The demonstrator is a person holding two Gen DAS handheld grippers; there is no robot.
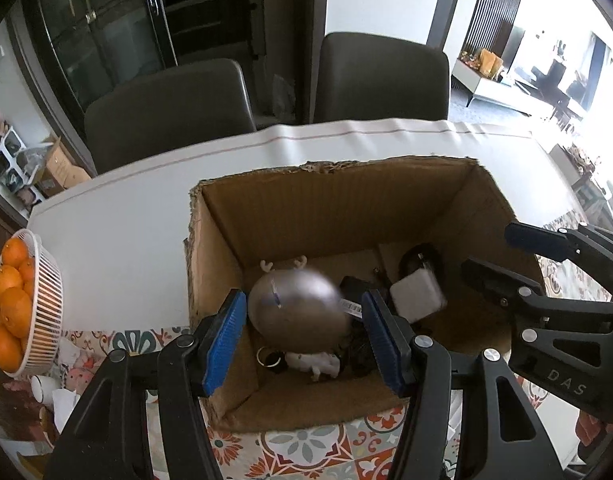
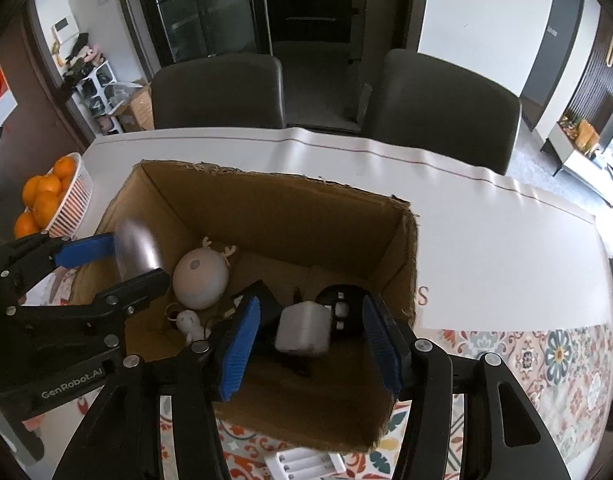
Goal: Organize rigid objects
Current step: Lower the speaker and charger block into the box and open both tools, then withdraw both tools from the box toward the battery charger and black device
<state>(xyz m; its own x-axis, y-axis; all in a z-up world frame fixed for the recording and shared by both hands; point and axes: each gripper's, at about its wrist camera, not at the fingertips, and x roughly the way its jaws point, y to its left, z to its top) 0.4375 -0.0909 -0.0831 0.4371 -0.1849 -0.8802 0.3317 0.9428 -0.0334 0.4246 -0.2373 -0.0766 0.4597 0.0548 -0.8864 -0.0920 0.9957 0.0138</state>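
Over the cardboard box (image 1: 334, 204), left claw (image 1: 302, 320) and right claw (image 2: 306, 336) both gape; silver egg-shaped object (image 1: 300, 306) and white cube (image 2: 304, 326) blurred, unheld.

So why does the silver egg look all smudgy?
Left wrist view: the silver egg is smeared, likely motion blur; right wrist view: it streaks too, the white cube is fuzzy, yet the cardboard box looks sharp.
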